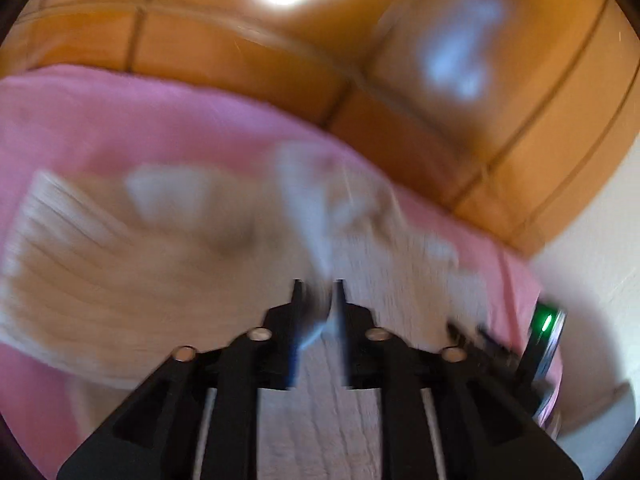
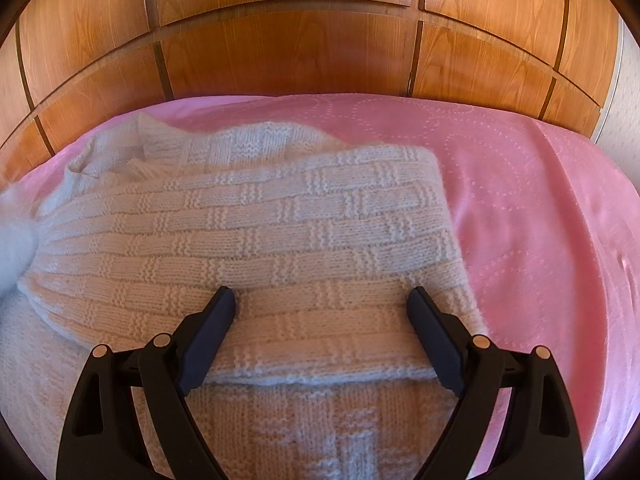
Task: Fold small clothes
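A white knitted sweater (image 2: 248, 232) lies on a pink bedspread (image 2: 540, 208), with one part folded over the body. My right gripper (image 2: 322, 294) is open, its fingers resting just above the folded edge, holding nothing. The left wrist view is blurred by motion. There my left gripper (image 1: 318, 288) is nearly closed, and a strip of the white knit (image 1: 320, 328) sits between its fingers. The sweater (image 1: 120, 264) spreads to the left below it. The other gripper (image 1: 500, 352) shows at the right edge of the left wrist view.
A wooden panelled wardrobe (image 2: 288, 48) stands behind the bed. The pink bedspread (image 1: 100, 120) has open room to the right of the sweater. A pale wall (image 1: 592, 264) shows at the right of the left wrist view.
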`<state>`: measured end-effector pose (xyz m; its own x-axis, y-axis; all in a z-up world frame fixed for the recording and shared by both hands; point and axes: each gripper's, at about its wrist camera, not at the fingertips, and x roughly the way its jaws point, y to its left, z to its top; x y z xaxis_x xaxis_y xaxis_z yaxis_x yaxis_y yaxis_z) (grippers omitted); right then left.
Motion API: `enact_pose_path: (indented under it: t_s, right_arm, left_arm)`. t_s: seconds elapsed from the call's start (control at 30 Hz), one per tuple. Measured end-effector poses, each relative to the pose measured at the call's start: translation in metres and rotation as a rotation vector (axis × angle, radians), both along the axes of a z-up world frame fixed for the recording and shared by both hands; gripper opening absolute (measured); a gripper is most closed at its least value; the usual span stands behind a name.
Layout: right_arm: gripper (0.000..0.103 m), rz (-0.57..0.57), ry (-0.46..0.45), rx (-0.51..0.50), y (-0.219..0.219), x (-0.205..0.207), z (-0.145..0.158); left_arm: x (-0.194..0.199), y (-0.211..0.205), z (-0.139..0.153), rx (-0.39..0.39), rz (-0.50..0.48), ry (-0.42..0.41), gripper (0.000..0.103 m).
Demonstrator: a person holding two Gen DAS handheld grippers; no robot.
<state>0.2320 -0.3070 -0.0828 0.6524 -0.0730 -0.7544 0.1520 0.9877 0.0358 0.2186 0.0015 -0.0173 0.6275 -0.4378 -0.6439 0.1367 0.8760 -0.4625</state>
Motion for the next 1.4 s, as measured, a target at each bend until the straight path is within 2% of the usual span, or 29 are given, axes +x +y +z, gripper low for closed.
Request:
enact_pose_path:
  t_s: [0.1,0.27,0.33,0.37,0.4,0.5,0.63,0.67,0.7,0.73,0.77,0.8,0.83,0.9,0.97,1.07,1.17,1.27,1.4]
  right_arm:
    - [0.088,0.001,-0.002,0.012,-0.004,0.0,0.0]
    - [0.085,0.002,-0.003,0.022,-0.008,0.0,0.005]
    - [0.077,0.007,-0.025,0.041,-0.006,-0.005,0.017]
    - [0.069,0.027,-0.044,0.071,-0.003,-0.009,0.024]
    - [0.061,0.064,-0.065,0.122,0.004,-0.013,0.033]
    - [0.051,0.204,-0.086,0.224,0.038,-0.017,0.052]
    - [0.049,0.328,-0.005,0.31,0.087,-0.004,0.045]
    - [0.048,0.339,0.025,0.311,0.099,0.002,0.039]
    - [0.043,0.353,0.044,0.313,0.109,0.005,0.034]
    - [0.036,0.371,0.067,0.308,0.119,0.008,0.028]
    - [0.024,0.381,0.083,0.281,0.129,0.009,0.024]
    - [0.014,0.386,0.081,0.228,0.138,0.009,0.024]
    - [0.009,0.401,0.071,0.204,0.144,0.006,0.029]
    - [0.008,0.401,0.018,0.155,0.145,-0.001,0.049]
    - [0.008,0.392,-0.092,0.142,0.132,-0.015,0.086]
    - [0.008,0.325,-0.208,0.131,0.1,-0.028,0.125]
    - [0.008,0.227,-0.255,0.113,0.059,-0.029,0.142]
    - [0.008,0.098,-0.193,0.123,0.013,-0.02,0.122]
    - [0.008,-0.048,-0.046,0.179,-0.035,-0.01,0.064]
  left_arm:
    - [-0.016,-0.006,-0.013,-0.004,-0.031,0.018,0.046]
    - [-0.051,0.012,-0.018,0.061,-0.004,0.002,0.046]
    - [-0.06,0.018,-0.02,0.102,0.012,-0.011,0.046]
    - [-0.064,0.021,-0.021,0.111,0.015,-0.012,0.046]
    - [-0.068,0.025,-0.024,0.122,0.021,-0.01,0.046]
    - [-0.062,0.032,-0.033,0.145,0.039,-0.001,0.046]
    - [-0.065,0.033,-0.041,0.15,0.049,-0.004,0.046]
    - [-0.066,0.032,-0.042,0.161,0.047,-0.013,0.046]
    - [-0.067,0.03,-0.042,0.171,0.044,-0.018,0.046]
    - [-0.068,0.029,-0.044,0.182,0.042,-0.023,0.046]
    - [-0.068,0.029,-0.045,0.187,0.04,-0.027,0.046]
    - [-0.068,0.029,-0.046,0.186,0.039,-0.03,0.046]
    - [-0.067,0.029,-0.046,0.179,0.039,-0.029,0.046]
    - [-0.068,0.033,-0.046,0.16,0.039,-0.028,0.046]
    - [-0.069,0.034,-0.047,0.149,0.04,-0.029,0.046]
    - [-0.069,0.034,-0.047,0.149,0.04,-0.031,0.046]
    - [-0.07,0.033,-0.047,0.15,0.04,-0.032,0.046]
    - [-0.07,0.033,-0.048,0.146,0.041,-0.03,0.046]
    - [-0.067,0.034,-0.044,0.138,0.046,-0.004,0.046]
